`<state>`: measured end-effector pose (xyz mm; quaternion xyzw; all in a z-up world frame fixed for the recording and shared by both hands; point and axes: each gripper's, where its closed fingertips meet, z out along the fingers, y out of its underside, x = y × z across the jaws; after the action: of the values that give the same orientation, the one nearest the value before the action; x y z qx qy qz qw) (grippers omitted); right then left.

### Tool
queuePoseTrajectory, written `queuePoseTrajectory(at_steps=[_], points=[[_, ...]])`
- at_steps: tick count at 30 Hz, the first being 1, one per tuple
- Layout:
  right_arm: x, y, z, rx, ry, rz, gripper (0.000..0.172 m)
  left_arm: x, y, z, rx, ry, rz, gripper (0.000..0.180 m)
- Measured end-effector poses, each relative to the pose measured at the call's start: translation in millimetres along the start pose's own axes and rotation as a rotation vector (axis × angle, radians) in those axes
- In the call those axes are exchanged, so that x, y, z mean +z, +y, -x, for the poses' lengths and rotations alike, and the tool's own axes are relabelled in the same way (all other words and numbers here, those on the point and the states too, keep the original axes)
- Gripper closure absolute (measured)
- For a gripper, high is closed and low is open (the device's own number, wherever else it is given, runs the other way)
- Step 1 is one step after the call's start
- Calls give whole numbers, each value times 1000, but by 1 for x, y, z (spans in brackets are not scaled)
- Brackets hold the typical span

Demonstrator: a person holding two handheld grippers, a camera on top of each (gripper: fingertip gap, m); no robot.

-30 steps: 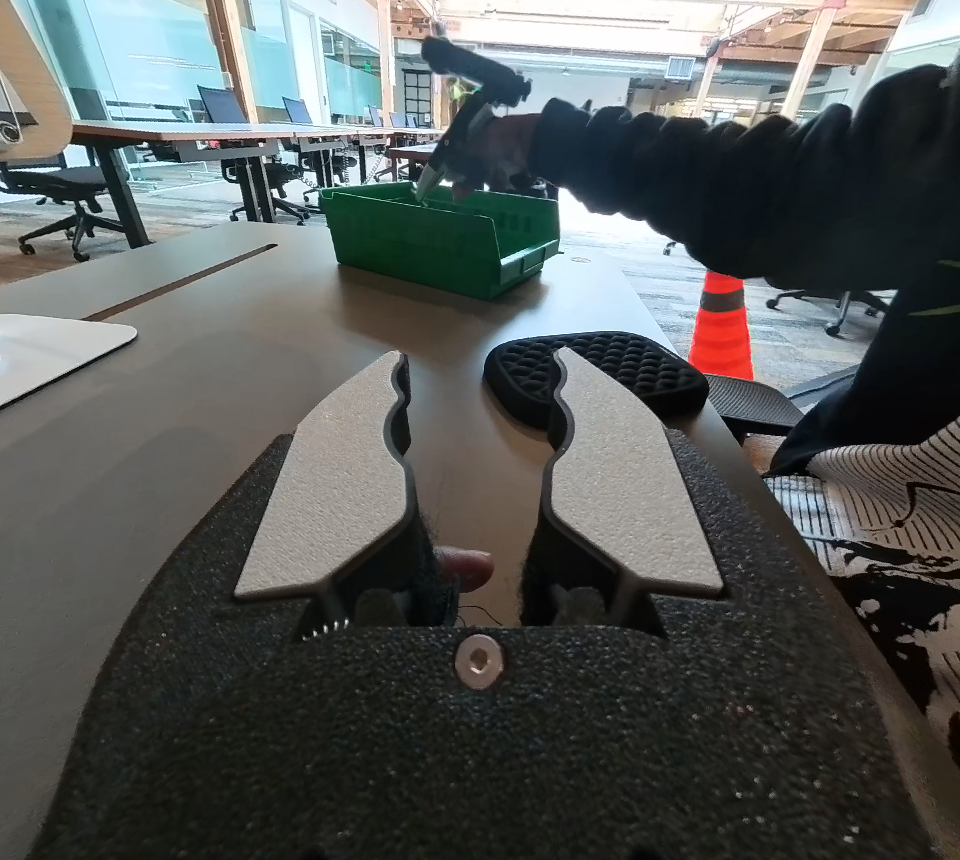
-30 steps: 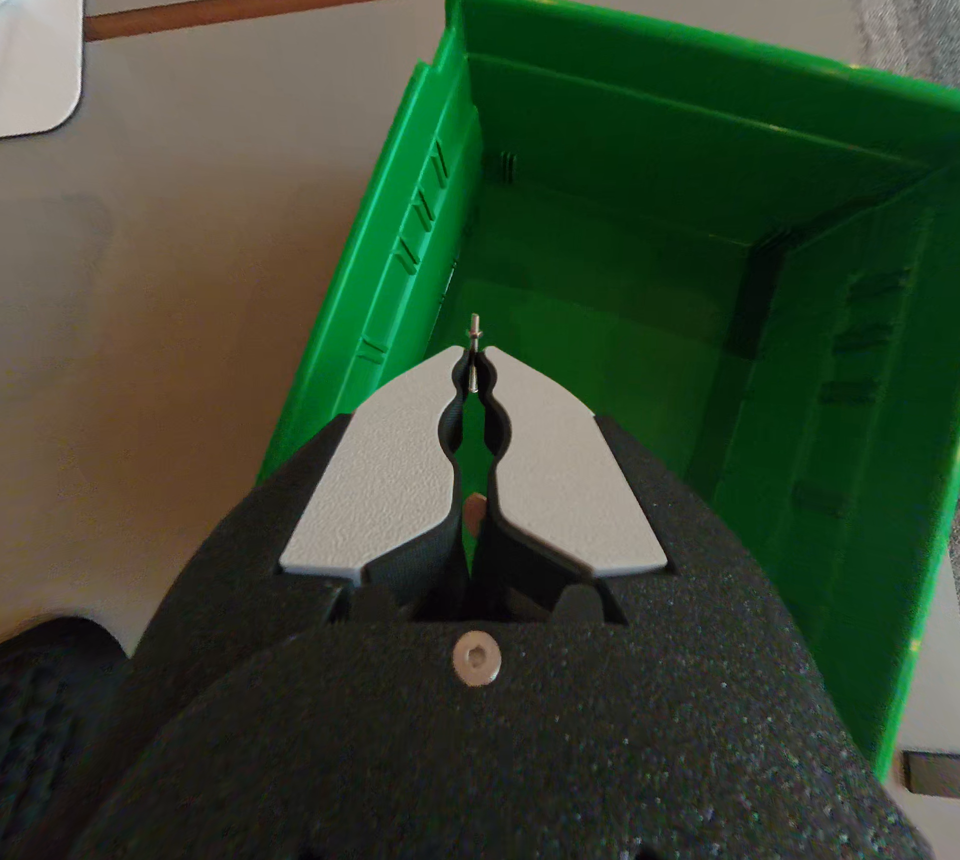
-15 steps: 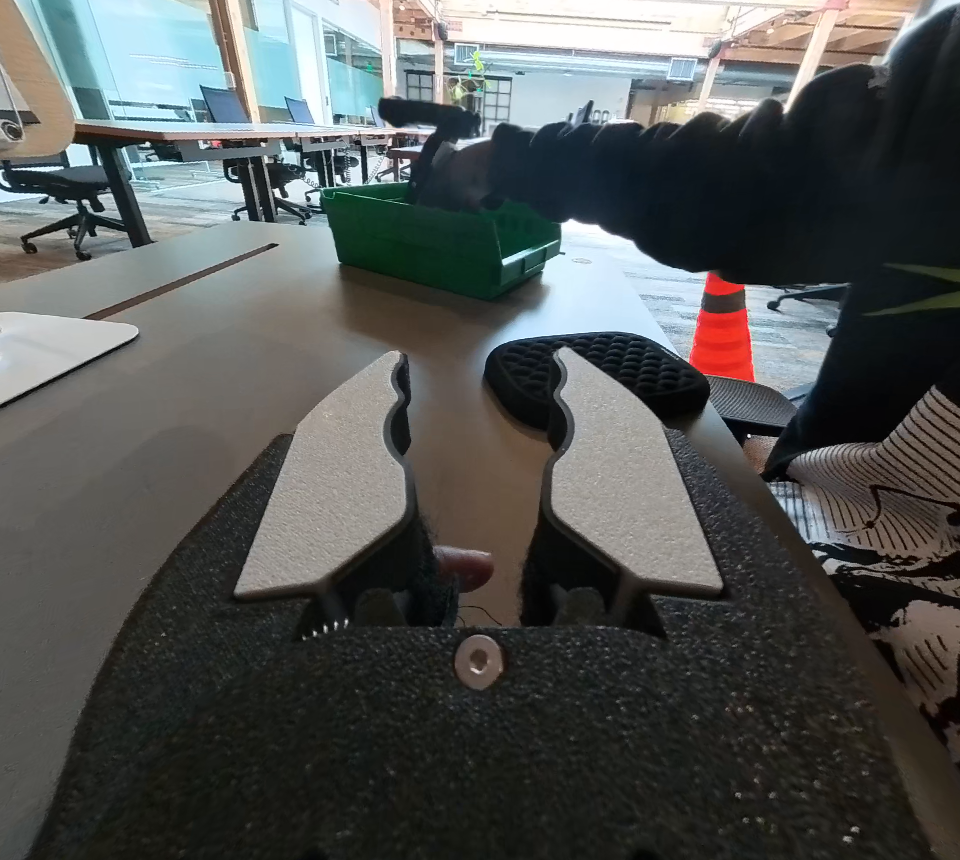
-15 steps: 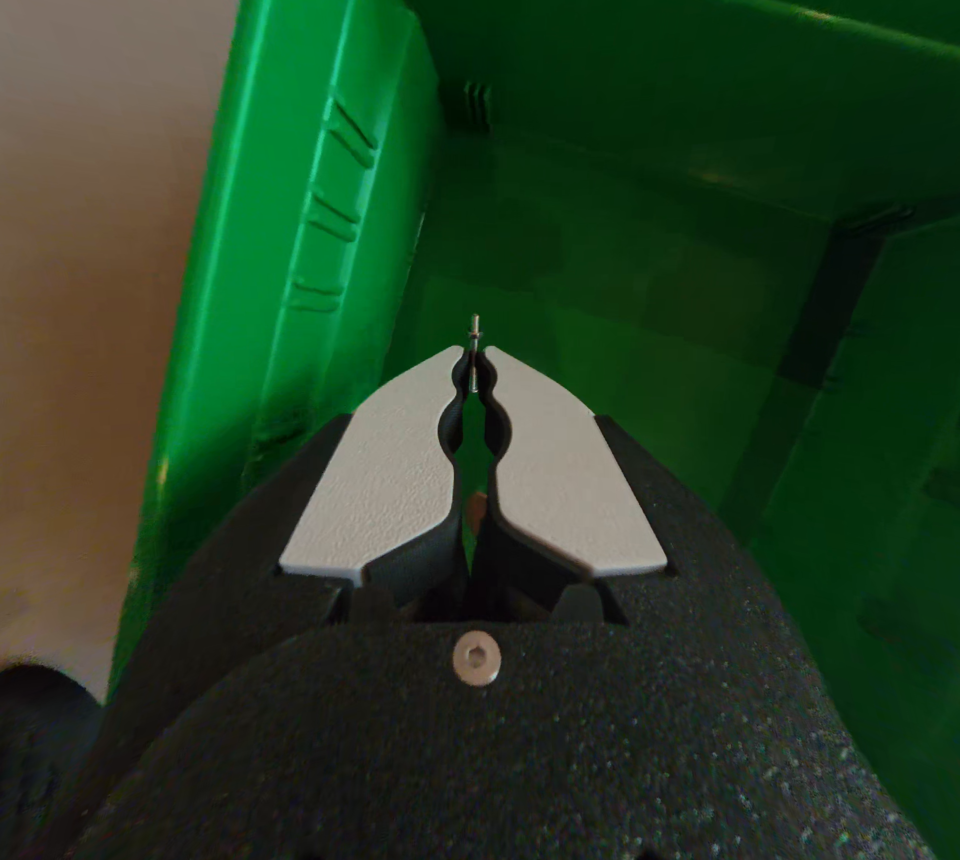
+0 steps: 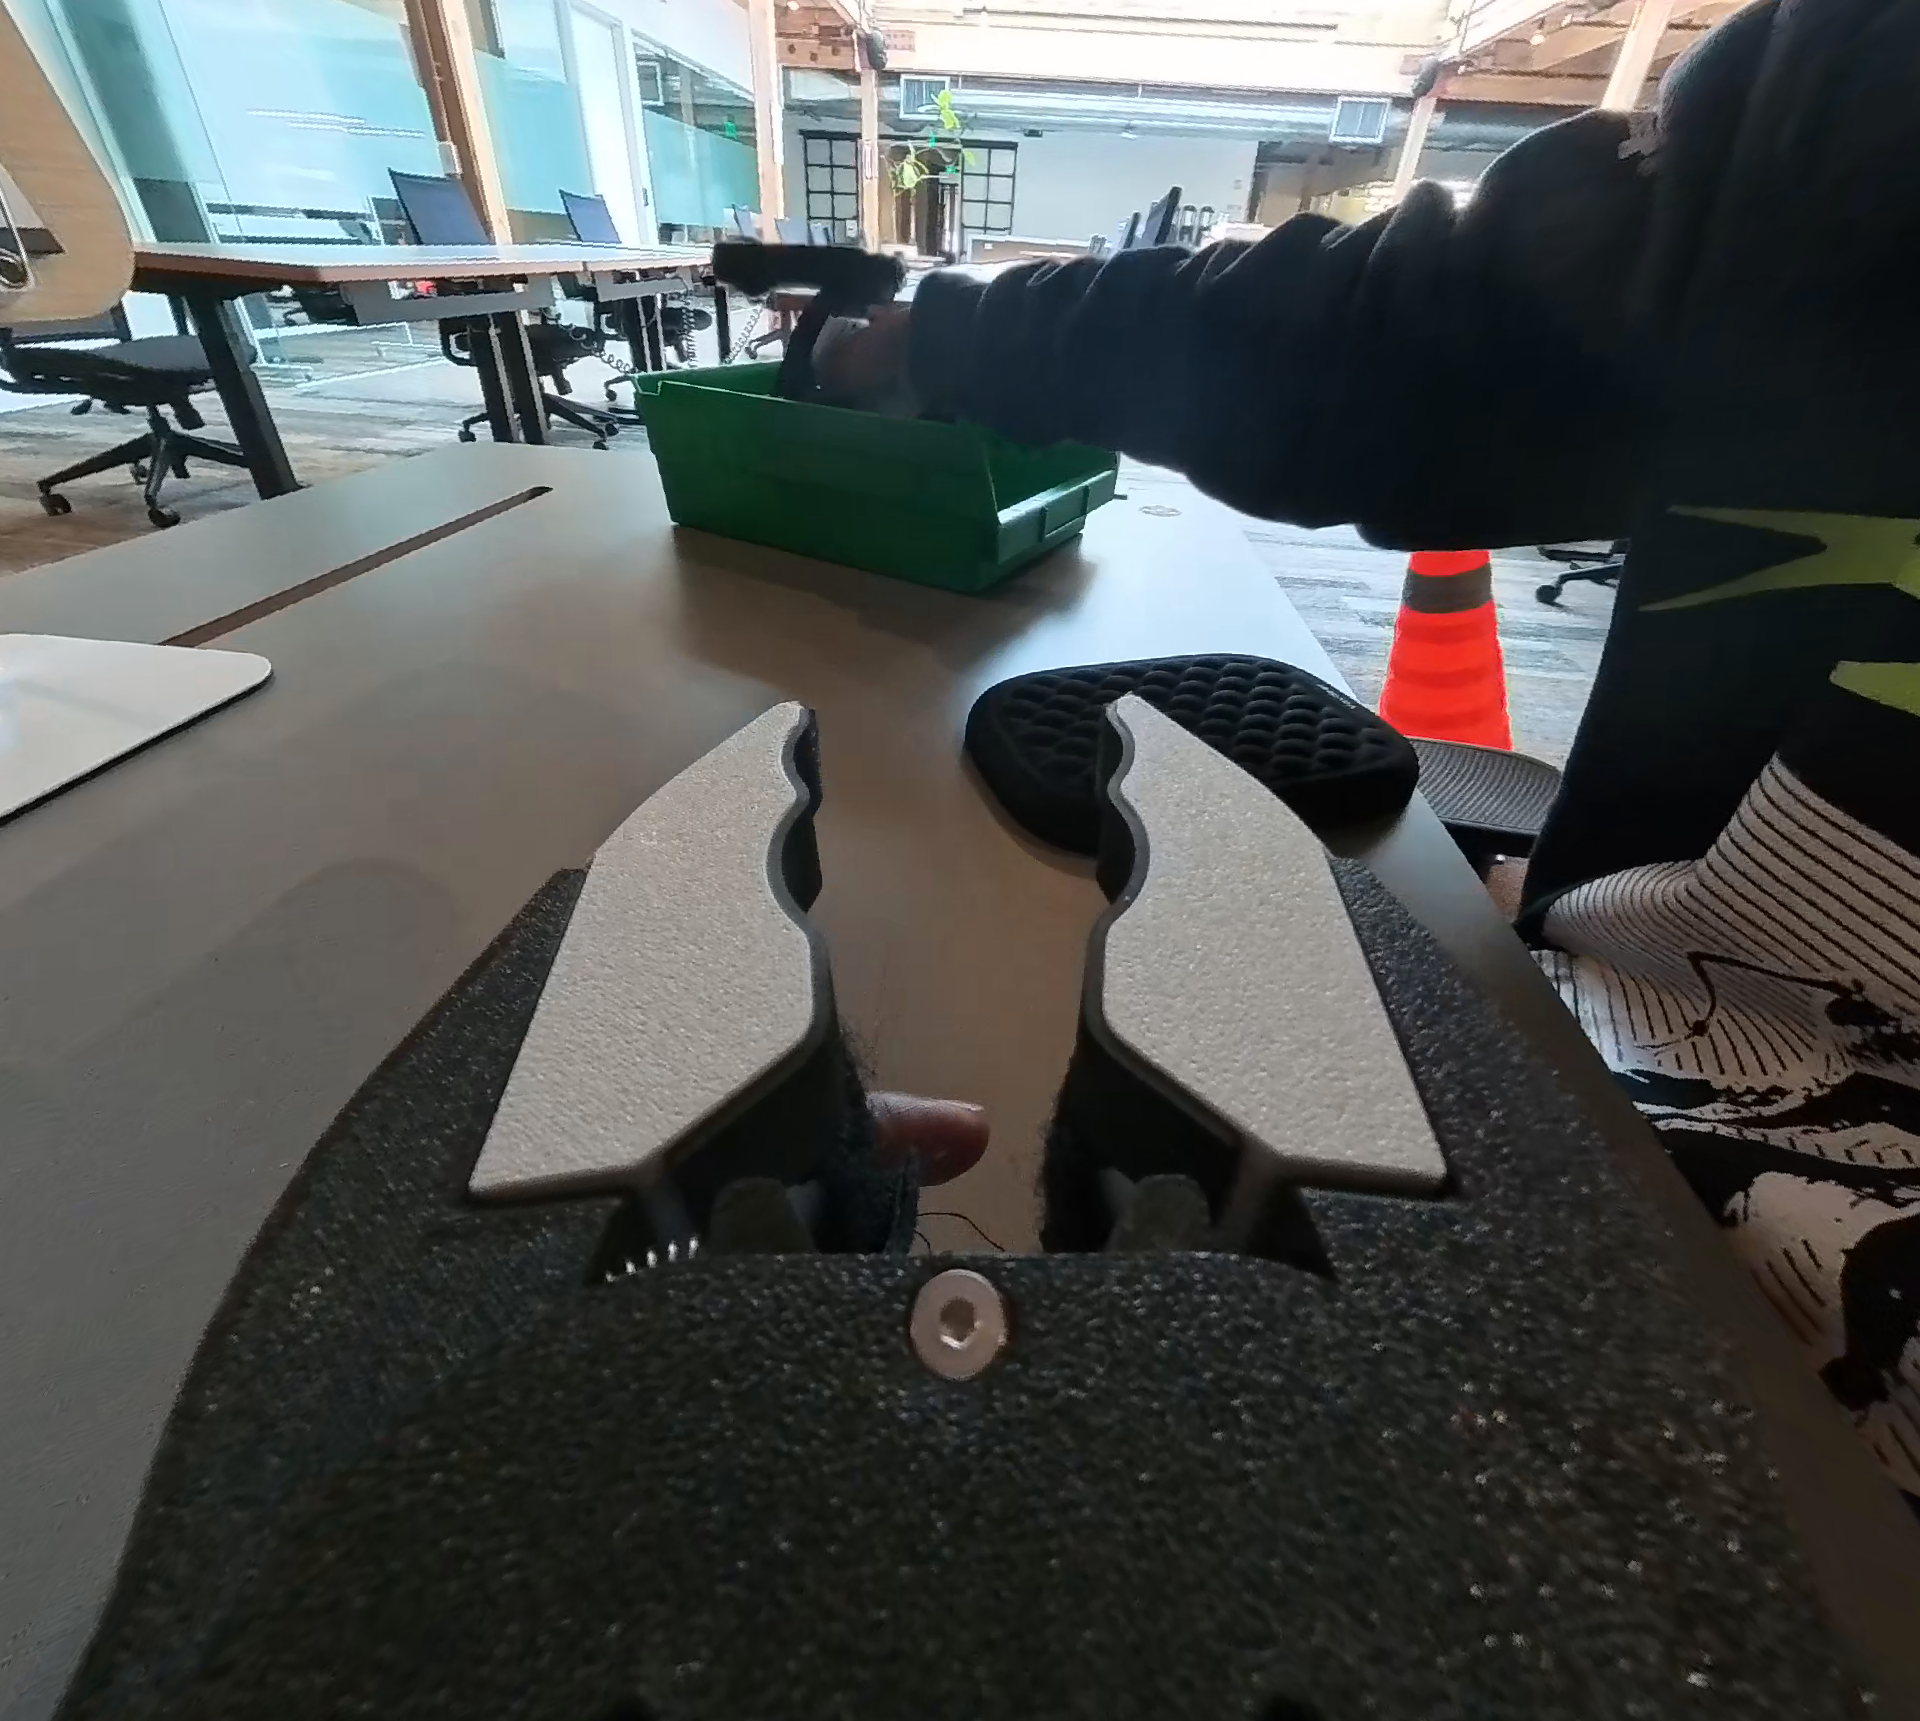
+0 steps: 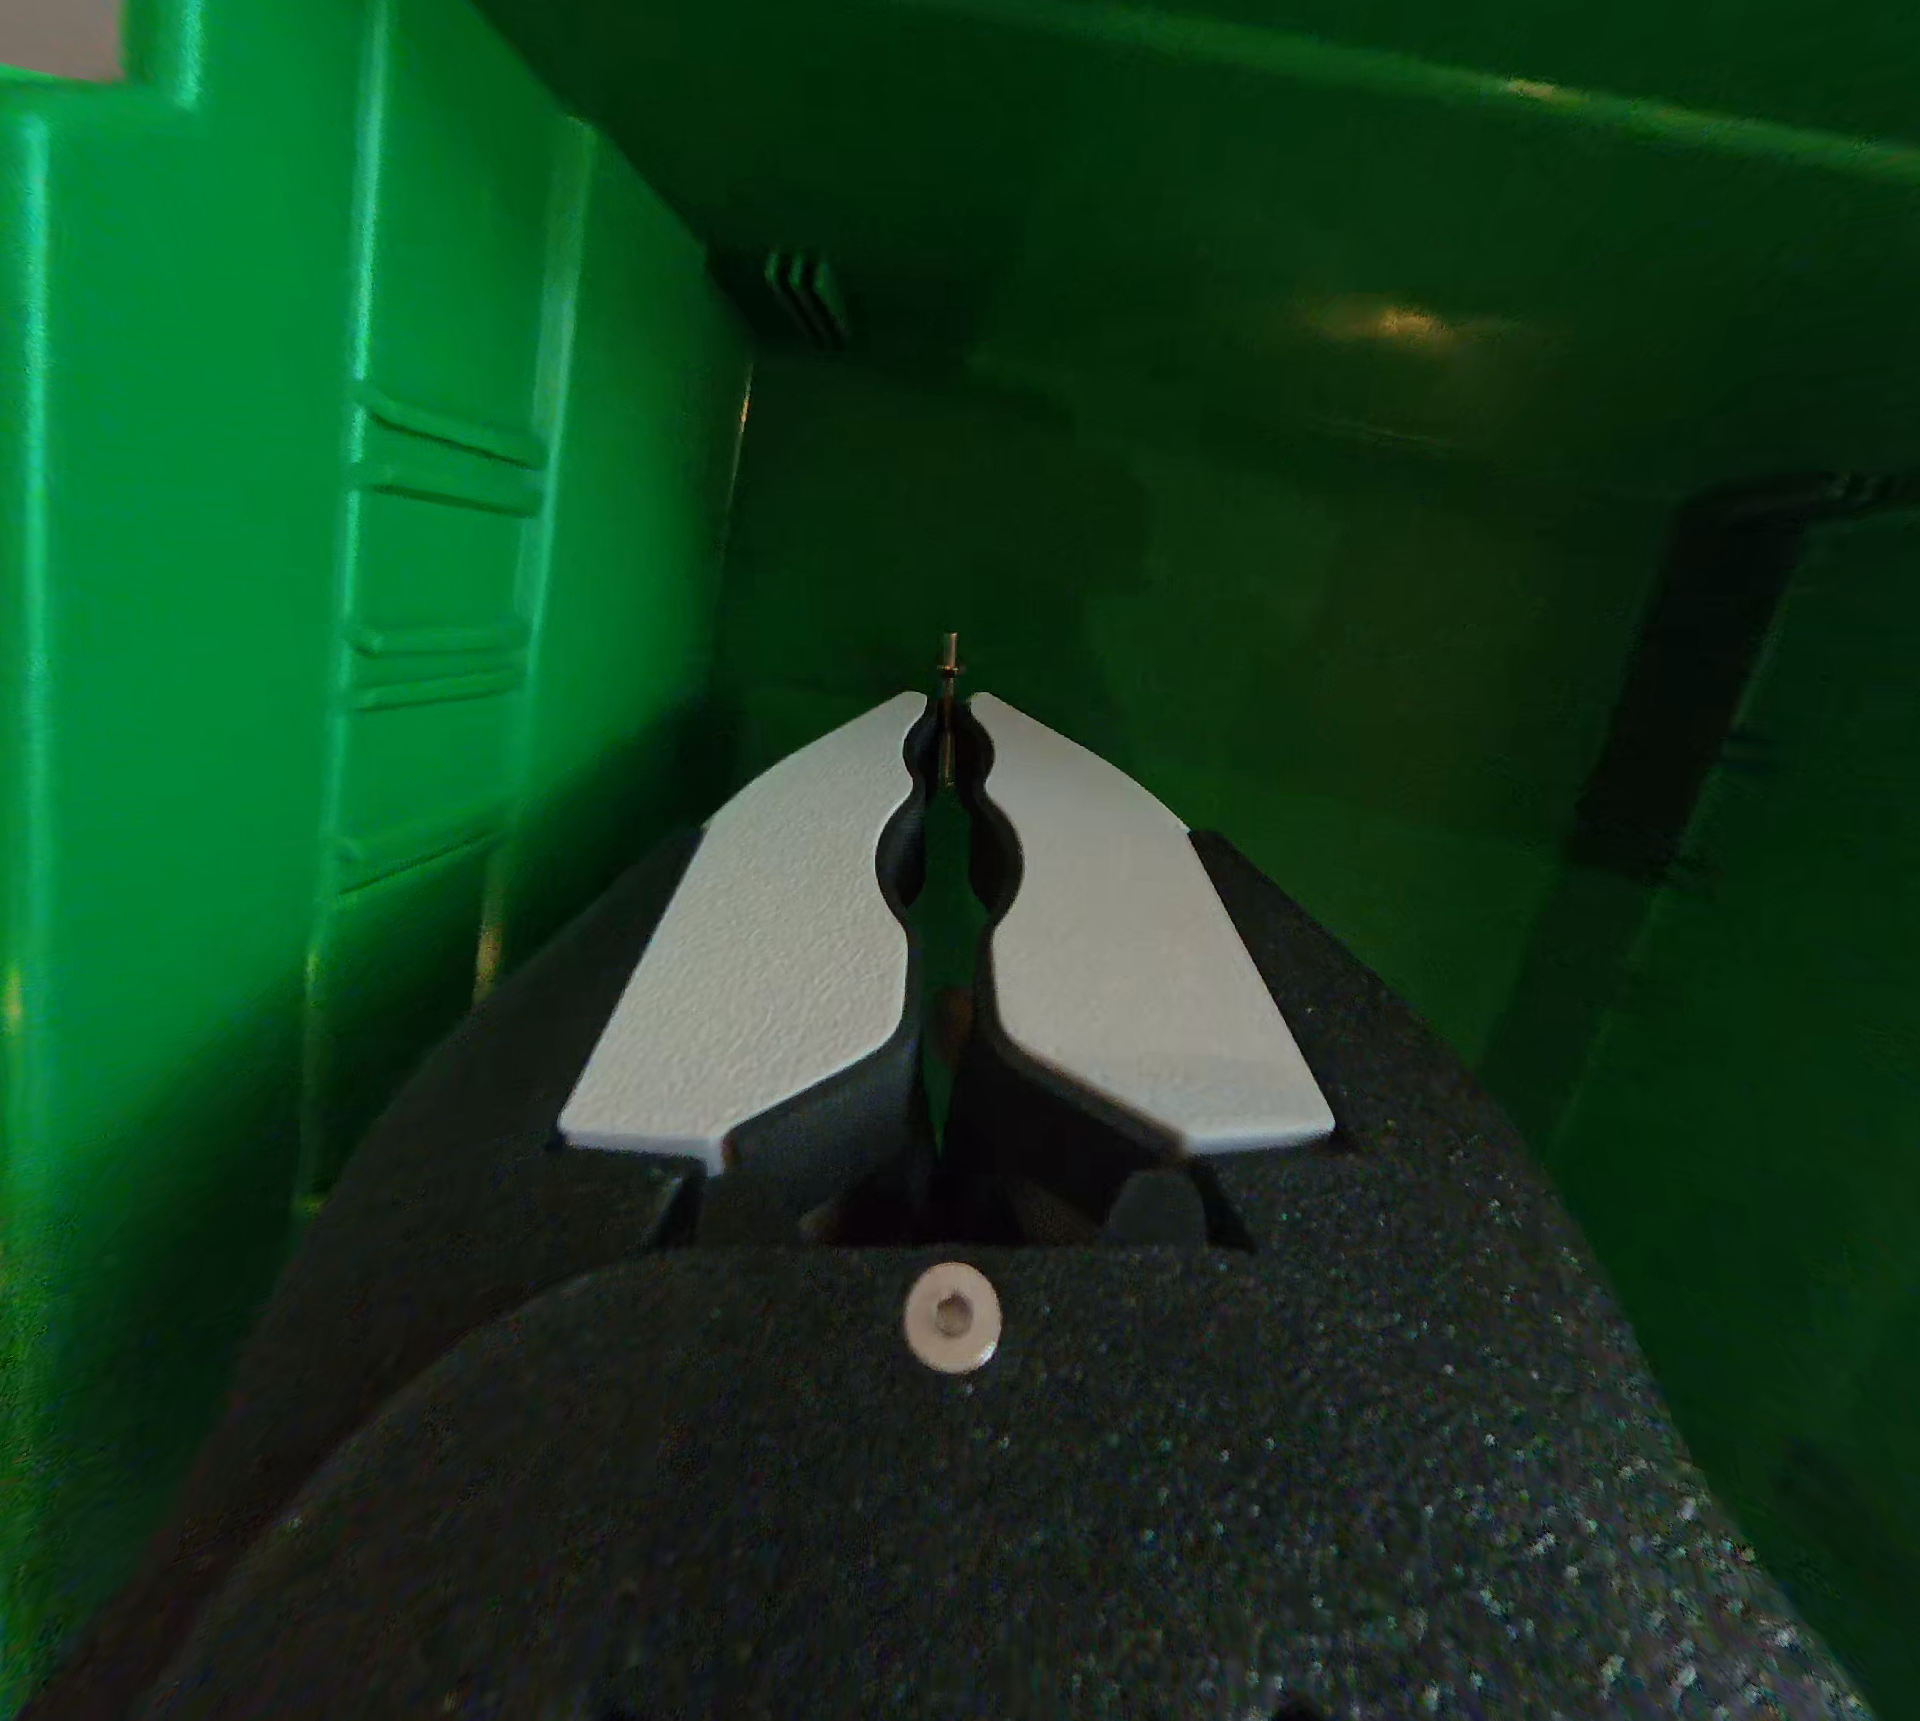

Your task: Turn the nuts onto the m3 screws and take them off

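Observation:
My right gripper (image 6: 949, 707) is shut on a thin metal screw (image 6: 948, 684) that sticks out past the fingertips, with a small nut (image 6: 949, 665) on its shaft near the tip. It is deep inside the green bin (image 6: 436, 445), close to the bin's floor and left wall. My left gripper (image 5: 961, 721) is open and holds nothing, low over the brown table (image 5: 436, 819). In the left wrist view the right gripper (image 5: 805, 289) and a dark sleeve (image 5: 1299, 362) reach down into the green bin (image 5: 831, 487).
A black honeycomb pad (image 5: 1247, 726) lies on the table by my left gripper's right finger. A white pad (image 5: 104, 705) lies at the table's left. An orange cone (image 5: 1449, 653) and office chairs stand on the floor beyond the table edge. The tips of one gripper are about 55 centimeters away from the tips of the other.
My right gripper has gone down from above the bin's rim deep into the green bin, still shut on the screw with the nut. My left gripper has stayed still and open.

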<state>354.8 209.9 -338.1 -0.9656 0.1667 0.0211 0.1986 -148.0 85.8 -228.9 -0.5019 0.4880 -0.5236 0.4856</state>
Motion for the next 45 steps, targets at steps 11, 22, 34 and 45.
queuePoseTrajectory(at_steps=[11, 22, 34, 45], points=[[2, -2, -4, 28, -5, -42, 158, 0, 0, 0, -4, 8, 3, 128], [-90, -37, 37, -62, -13, -406, 124, 0, 0, -1, 9, 0, 1, 128], [-237, 38, 223, -328, -333, -1017, 116, -1, -2, 1, 6, -16, -3, 127], [-182, 107, 338, -477, -609, -1138, 119, -17, -26, 6, 9, -85, -83, 125]])
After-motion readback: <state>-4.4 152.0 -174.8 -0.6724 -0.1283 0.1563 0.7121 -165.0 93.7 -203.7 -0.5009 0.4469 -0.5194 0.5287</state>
